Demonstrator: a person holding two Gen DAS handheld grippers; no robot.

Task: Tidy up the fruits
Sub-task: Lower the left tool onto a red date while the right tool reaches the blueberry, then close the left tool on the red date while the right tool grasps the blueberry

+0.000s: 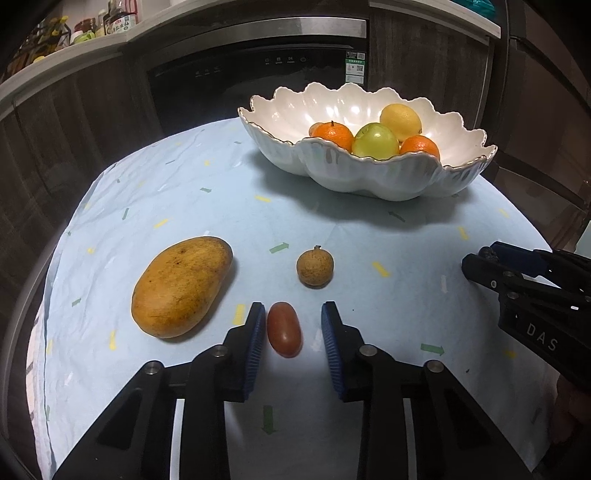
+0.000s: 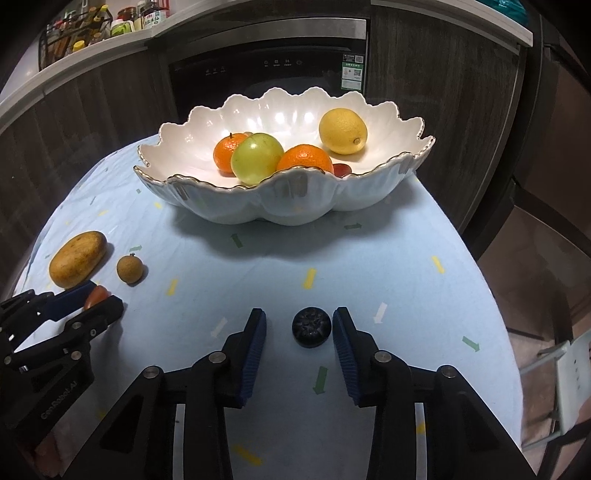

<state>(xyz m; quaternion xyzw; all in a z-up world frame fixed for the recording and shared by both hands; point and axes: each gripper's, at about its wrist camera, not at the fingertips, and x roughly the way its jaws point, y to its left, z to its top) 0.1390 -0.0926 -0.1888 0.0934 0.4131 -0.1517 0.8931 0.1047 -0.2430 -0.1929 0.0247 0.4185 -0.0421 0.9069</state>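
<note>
A white scalloped bowl (image 1: 369, 173) (image 2: 288, 203) at the table's far side holds two oranges (image 2: 304, 158), a green apple (image 2: 256, 158), a lemon (image 2: 342, 131) and a small red fruit (image 2: 341, 169). On the cloth lie a mango (image 1: 181, 286) (image 2: 77, 258), a brown longan (image 1: 315, 267) (image 2: 130, 269), a red oblong tomato (image 1: 284, 329) (image 2: 96, 296) and a dark berry (image 2: 311, 326). My left gripper (image 1: 291, 314) (image 2: 107, 295) is open around the tomato. My right gripper (image 2: 299, 321) (image 1: 476, 258) is open around the dark berry.
The table has a pale blue patterned cloth (image 2: 295, 266) and rounded edges. A dark oven front (image 1: 258, 74) stands behind, with a shelf of bottles (image 2: 92, 26) at upper left. A white chair (image 2: 569, 373) stands at the right.
</note>
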